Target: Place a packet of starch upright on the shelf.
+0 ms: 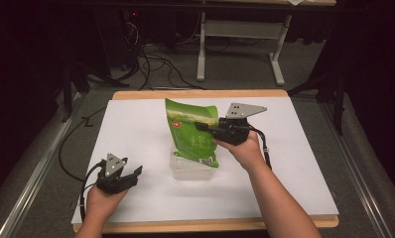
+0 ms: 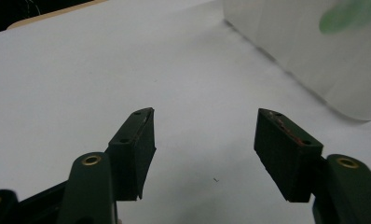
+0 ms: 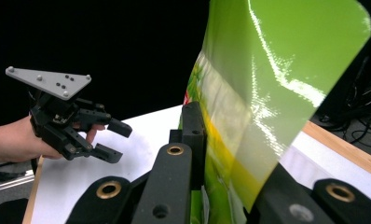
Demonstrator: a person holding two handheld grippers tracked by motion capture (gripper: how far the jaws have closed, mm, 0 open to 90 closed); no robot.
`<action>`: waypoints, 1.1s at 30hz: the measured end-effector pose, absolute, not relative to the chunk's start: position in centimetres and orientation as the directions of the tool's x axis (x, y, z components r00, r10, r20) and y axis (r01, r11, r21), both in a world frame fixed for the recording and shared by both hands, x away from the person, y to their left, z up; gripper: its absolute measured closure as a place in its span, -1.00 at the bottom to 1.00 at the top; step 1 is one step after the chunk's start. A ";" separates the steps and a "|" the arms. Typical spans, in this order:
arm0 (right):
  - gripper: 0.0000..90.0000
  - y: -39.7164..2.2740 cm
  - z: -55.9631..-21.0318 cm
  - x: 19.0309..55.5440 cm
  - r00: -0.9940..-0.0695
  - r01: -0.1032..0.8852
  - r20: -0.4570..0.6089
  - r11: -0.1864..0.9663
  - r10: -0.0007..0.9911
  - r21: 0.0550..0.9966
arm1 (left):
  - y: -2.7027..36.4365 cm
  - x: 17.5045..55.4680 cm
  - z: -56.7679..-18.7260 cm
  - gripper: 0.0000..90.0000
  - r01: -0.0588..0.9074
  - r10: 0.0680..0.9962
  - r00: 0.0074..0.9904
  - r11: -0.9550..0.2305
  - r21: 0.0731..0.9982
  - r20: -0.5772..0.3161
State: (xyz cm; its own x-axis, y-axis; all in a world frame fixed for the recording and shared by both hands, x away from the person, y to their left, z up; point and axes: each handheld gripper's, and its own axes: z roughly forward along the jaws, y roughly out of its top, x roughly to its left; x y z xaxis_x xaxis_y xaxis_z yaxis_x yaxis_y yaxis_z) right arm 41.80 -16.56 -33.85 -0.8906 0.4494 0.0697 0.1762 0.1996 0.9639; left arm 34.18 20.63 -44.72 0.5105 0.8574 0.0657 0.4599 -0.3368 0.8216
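Observation:
A green snack bag [image 1: 191, 131] stands upright in the middle of the white table, its lower end over a clear plastic container [image 1: 191, 169]. My right gripper [image 1: 201, 127] is shut on the bag's right side; in the right gripper view the glossy green bag [image 3: 267, 93] is pinched between the black jaws. My left gripper [image 1: 136, 174] rests low at the front left, open with nothing between its fingers. In the left gripper view its fingers [image 2: 137, 149] spread over bare table, and the container [image 2: 314, 51] sits ahead to the right. The left gripper [image 3: 111, 140] also appears in the right gripper view.
The white sheet [image 1: 136, 129] covers a wooden tabletop [image 1: 200, 93]. Behind the table stand a white frame's legs [image 1: 201, 54] and loose cables [image 1: 156, 64] on the floor. A black cable [image 1: 69, 148] trails off the table's left side.

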 end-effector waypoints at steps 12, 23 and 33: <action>0.95 -16.7 -33.7 43.3 -0.889 0.175 0.061 0.211 0.455 0.962 | 20.6 34.1 -44.7 -0.14 0.462 0.858 0.509 -0.341 0.819 0.070; 0.95 -17.0 -32.8 43.0 -0.892 0.162 0.057 0.200 0.449 0.966 | 20.7 34.1 -44.7 -0.14 0.460 0.859 0.509 -0.335 0.822 0.066; 0.95 -16.9 -33.3 42.5 -0.901 0.146 0.047 0.198 0.432 0.969 | 20.7 34.2 -44.8 -0.14 0.461 0.858 0.509 -0.338 0.821 0.068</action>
